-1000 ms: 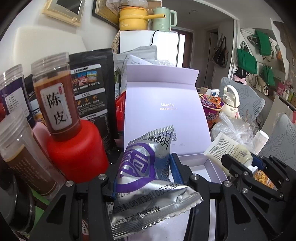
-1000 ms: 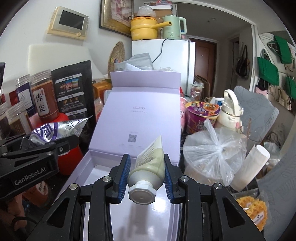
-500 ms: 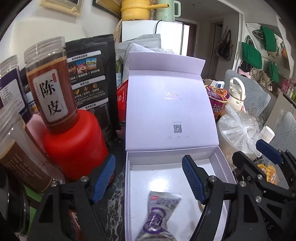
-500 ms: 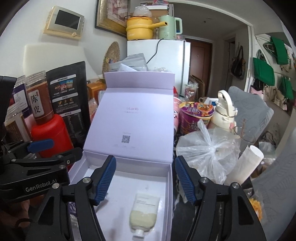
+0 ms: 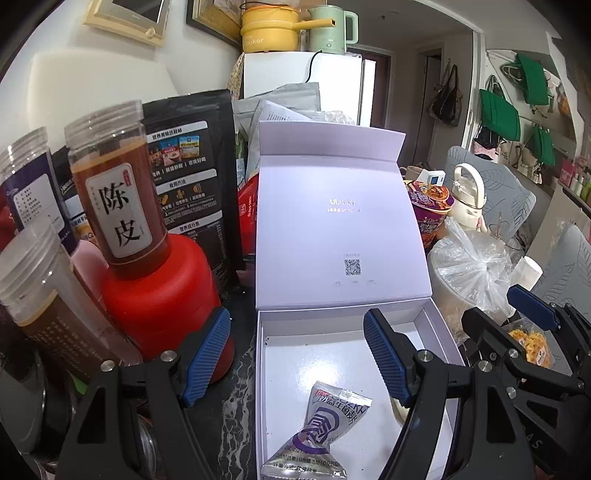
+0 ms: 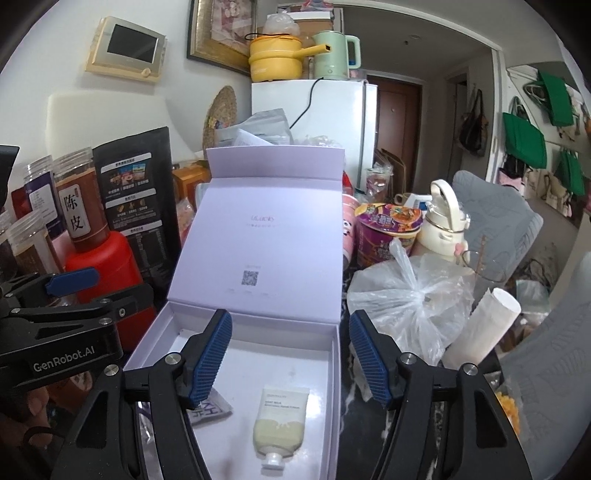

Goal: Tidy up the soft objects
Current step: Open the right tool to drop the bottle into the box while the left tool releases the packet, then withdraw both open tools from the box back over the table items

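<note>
The jar (image 5: 118,192) label reads 陈皮, the left gripper (image 6: 70,356) carries "GenRobot.AI", and the yellow pot (image 5: 267,31) shows "Cooker".

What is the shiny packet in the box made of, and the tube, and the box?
Snack packet: looks like silvery foil-plastic film, glossy and crinkled, with crimped ends. Tube: probably soft matte plastic, with a white screw cap. Box: seemingly stiff smooth cardboard, with a crisply folded lid.
</note>
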`<state>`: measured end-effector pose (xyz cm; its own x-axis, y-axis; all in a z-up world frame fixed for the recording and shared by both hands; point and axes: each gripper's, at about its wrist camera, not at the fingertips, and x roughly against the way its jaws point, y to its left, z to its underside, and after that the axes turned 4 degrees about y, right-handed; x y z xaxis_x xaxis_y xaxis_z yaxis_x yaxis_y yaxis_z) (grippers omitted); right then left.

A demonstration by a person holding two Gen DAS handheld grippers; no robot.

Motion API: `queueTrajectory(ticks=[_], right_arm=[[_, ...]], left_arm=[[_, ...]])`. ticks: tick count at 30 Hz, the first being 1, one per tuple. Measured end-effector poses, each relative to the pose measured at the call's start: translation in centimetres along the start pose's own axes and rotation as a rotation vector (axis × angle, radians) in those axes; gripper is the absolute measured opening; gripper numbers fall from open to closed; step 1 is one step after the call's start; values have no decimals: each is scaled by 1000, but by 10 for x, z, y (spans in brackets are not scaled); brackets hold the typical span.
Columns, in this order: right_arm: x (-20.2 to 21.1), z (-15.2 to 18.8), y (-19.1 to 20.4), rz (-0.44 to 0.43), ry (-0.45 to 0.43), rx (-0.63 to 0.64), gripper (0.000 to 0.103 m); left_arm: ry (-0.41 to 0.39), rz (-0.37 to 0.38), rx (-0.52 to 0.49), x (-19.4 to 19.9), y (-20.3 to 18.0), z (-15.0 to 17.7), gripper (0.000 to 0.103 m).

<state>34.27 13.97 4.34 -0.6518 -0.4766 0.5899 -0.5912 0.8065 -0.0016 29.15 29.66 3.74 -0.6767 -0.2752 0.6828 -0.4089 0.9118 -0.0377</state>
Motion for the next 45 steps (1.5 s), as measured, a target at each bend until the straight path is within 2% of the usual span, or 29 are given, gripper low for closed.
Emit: queueTrajectory(ticks=[5,10,23,28,41,45], right_arm=[[10,-2,-1,10,1,0,67],[38,-7,-3,26,-38,2,67],[126,2,0,40,-104,-1,67],[159,17,0,44,-121,-6,67],[212,74,7,43,-119,-20,67],[222,94,8,31,-100,-26,67]], left_arm=[[-22,3,1,12,-2,-1,75],[-47,11,0,33,-6,0,75],[-143,12,-38,119,-23,12,75],[-169,20,-49,148,-26,26,75],[-198,30,-75,206,-33,84,75],[-183,66,-84,216,-38,105,75]])
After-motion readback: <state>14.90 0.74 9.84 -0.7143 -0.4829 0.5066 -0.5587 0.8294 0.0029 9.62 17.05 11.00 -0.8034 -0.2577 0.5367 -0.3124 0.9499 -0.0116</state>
